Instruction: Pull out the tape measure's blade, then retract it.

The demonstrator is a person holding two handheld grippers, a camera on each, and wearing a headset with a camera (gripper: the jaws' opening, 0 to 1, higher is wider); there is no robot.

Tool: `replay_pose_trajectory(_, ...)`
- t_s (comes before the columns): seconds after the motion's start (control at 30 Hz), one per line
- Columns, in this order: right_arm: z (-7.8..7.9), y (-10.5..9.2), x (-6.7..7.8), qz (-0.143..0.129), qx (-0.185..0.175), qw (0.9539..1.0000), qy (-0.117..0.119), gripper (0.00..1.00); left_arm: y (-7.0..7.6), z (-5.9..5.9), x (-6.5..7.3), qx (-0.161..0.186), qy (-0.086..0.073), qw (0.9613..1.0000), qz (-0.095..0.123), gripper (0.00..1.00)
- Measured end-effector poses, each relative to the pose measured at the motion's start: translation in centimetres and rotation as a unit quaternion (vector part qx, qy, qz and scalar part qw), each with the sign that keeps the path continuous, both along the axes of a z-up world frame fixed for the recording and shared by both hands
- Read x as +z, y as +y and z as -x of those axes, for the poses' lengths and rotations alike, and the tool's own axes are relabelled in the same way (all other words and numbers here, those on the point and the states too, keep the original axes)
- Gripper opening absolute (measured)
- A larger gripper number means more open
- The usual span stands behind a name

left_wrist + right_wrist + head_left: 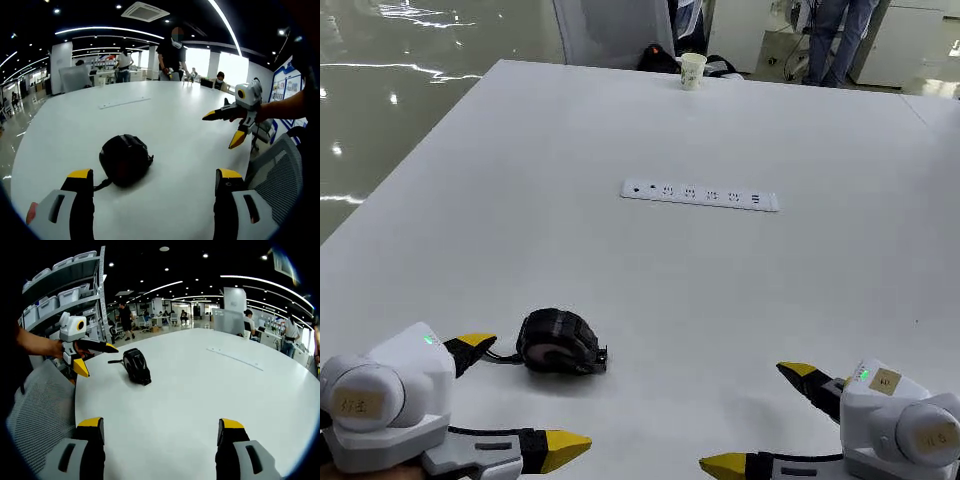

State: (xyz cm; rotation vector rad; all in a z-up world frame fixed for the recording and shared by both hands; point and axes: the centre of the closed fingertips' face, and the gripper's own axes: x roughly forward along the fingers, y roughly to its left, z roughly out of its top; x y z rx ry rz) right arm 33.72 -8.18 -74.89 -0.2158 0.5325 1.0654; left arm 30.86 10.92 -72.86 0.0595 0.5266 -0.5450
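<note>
We are holding the left hand-held gripper (525, 392) and right hand-held gripper (752, 416) wide open and empty. The black round rubber-cased tape measure (558, 341) is lying just beside the left one, near the white surface's (720, 280) front edge. Risk: the unbraced case skidding or tipping off that edge while we are pulling. Open room is stretching ahead.

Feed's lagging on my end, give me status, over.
Left tongs open, tape measure just ahead, retracted, ungripped. Right tongs open, empty. Power strip farther back, clear of the work.
</note>
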Motion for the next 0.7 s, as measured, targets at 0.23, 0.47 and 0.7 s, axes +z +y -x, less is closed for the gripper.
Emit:
replay_pose_trajectory(0.23, 0.04, 0.01, 0.40, -0.009, -0.005, 0.9999, -0.006, 0.98, -0.17, -0.21, 0.77, -0.001, -0.014, 0.9998, 0.014, 0.99)
replay_pose_trajectory(0.47, 0.30, -0.06, 0.67, -0.009, -0.003, 0.9999, -0.009, 0.99, -0.21, -0.14, 0.88, -0.004, -0.016, 0.9998, 0.015, 0.99)
replay_pose_trajectory(0.7, 0.44, -0.24, 0.96, -0.011, -0.006, 0.9998, -0.015, 0.99, -0.30, 0.48, 0.47, -0.008, -0.007, 0.9999, 0.011, 0.99)
